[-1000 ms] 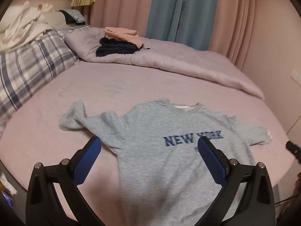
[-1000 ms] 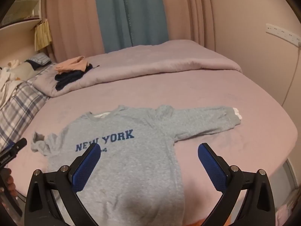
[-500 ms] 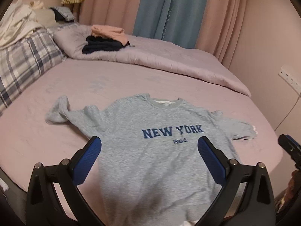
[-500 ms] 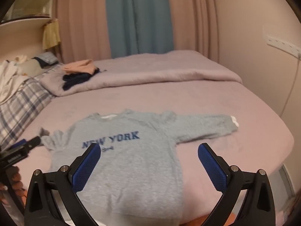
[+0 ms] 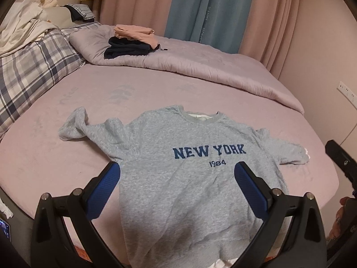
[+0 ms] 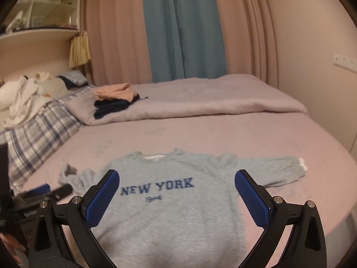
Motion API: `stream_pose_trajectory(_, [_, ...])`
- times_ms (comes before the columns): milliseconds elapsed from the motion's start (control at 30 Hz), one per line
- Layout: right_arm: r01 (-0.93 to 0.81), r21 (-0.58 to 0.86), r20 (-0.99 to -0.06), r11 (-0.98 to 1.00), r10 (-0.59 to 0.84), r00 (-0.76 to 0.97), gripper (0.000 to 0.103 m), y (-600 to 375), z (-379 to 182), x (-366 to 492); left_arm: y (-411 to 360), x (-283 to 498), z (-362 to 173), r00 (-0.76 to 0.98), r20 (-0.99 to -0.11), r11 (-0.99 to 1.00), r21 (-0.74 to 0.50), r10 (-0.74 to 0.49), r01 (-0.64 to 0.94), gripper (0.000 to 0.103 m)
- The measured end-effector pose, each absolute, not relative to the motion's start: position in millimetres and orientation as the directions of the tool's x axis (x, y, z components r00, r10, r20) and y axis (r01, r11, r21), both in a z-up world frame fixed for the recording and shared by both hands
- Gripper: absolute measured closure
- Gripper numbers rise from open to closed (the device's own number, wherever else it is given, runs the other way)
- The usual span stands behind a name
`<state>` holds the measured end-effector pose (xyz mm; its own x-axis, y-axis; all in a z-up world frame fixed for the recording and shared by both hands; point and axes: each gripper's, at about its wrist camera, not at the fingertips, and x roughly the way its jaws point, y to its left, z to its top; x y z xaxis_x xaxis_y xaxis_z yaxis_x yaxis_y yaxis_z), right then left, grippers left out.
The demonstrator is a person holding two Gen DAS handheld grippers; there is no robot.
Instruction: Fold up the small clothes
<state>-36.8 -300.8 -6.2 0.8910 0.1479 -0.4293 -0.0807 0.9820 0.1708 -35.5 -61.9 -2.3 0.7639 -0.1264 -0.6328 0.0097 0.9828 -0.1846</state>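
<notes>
Folding has not begun: sweatshirt (image 5: 185,178) lies flat, front up, on the bed (image 5: 44,160). Left gripper (image 5: 177,174) and right gripper (image 6: 177,182) hover spread wide, empty. Next, pinching 1 sleeve seems needed.

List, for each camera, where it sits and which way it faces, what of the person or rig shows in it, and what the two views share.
Left wrist: on the left gripper at the bed's near edge, facing the curtains across the grey sweatshirt; its open fingers show, with the right gripper and a hand at the right edge.
Right wrist: on the right gripper, facing the same way; its open fingers show, with the left gripper at the left edge.
Shared: sweatshirt, folded clothes, plaid pillow, blue curtain.
</notes>
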Motion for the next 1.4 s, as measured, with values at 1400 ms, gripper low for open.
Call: stream_pose_trajectory(1400, [-0.012, 0.207, -0.518, 0.978, 0.12, 0.847, 0.001, -297, -39, -17, -51, -27, -37, 0.708, -0.69, 0.975, -0.224, -0.153, -0.007, 0.002])
